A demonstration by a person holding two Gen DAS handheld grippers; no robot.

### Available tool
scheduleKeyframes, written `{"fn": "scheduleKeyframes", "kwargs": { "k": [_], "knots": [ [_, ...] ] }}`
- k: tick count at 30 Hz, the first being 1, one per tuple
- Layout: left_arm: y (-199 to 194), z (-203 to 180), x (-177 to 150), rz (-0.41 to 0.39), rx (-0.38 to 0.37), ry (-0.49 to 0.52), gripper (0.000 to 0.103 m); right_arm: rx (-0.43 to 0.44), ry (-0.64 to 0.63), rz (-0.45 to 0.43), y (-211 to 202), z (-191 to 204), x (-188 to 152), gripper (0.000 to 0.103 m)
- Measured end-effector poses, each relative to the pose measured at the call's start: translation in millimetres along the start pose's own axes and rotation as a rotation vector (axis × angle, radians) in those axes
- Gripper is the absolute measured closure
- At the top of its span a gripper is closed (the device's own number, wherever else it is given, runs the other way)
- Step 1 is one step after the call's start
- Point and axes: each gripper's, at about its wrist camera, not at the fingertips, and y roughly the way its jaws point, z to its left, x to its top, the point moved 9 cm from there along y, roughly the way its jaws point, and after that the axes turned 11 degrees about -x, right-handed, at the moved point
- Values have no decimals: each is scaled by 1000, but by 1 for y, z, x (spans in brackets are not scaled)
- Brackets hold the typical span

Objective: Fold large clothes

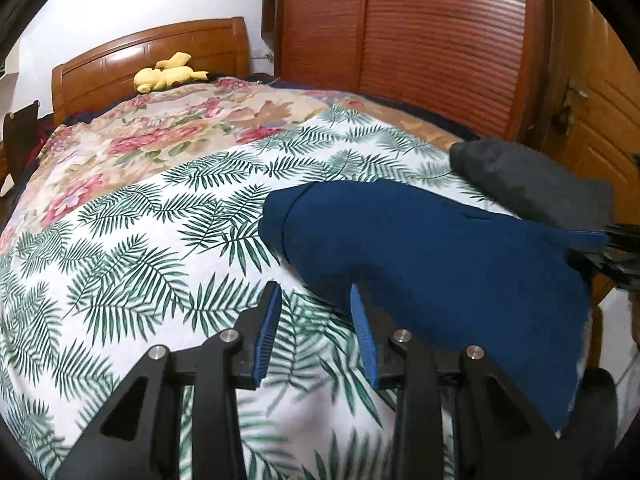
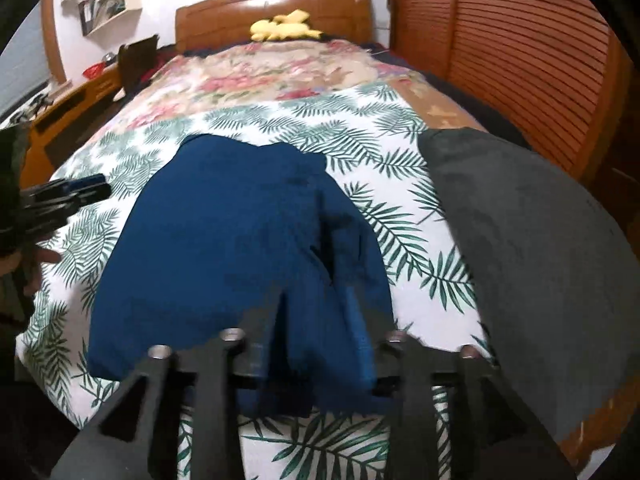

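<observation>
A soft navy blue garment (image 2: pixel 224 240), folded into a rounded slab, lies on the palm-leaf bed sheet (image 1: pixel 120 240), just beside a grey folded cloth (image 2: pixel 540 260) at right. The left claw (image 1: pixel 316 312) stands partly open, empty, over the sheet. The right claw (image 2: pixel 320 312) gapes partly over the garment's near edge, gripping nothing.

garment (image 2: pixel 224 248): plain deep blue, no pattern
folded cloth (image 2: pixel 532 248): dark charcoal grey, plain, at the bed's right edge
sheet (image 1: pixel 132 248): white with green fern-leaf print, over the bed's near part
blanket (image 1: pixel 132 136): beige with pink and red flowers and green leaves, toward the head end
plush toy (image 1: pixel 170 74): pale yellow, by the headboard
headboard (image 2: pixel 272 8): glossy orange-brown wood
wardrobe doors (image 1: pixel 440 40): reddish-brown, horizontal slats
left gripper (image 1: pixel 314 334): black with blue ribbed pads
right gripper (image 2: pixel 320 340): black
</observation>
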Motion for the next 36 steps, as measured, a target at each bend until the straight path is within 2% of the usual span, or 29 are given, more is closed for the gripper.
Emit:
{"fn": "scheduleKeyframes", "kwargs": {
  "k": [2,9,13,21,23,25,28,30,32,34,36],
  "knots": [
    [17,10,3,16,-24,-25,69,-12,21,-1,2,-3,-6,47],
    [57,33,9,57,-22,-56,69,-11,95,52,19,-10,-30,37],
    [77,43,12,73,-48,-105,68,16,142,78,19,-11,-42,34],
    [48,36,31,-34,-70,-71,68,40,196,53,-1,-14,-53,33],
    [41,30,38,-57,-97,-66,68,43,211,43,-5,-14,-55,33],
    [43,26,43,-47,-112,-63,68,46,217,39,-6,-13,-56,33],
    [63,23,43,1,-96,-66,68,58,238,40,-5,-11,-56,33],
    [78,30,37,49,-59,-81,67,62,245,39,-3,-9,-56,33],
    [93,42,28,96,15,-92,66,69,249,49,3,-6,-57,32],
    [101,48,22,113,34,-98,64,79,257,68,12,-3,-60,31],
    [108,54,16,133,42,-111,56,104,281,85,20,-2,-61,29]
  ]
}}
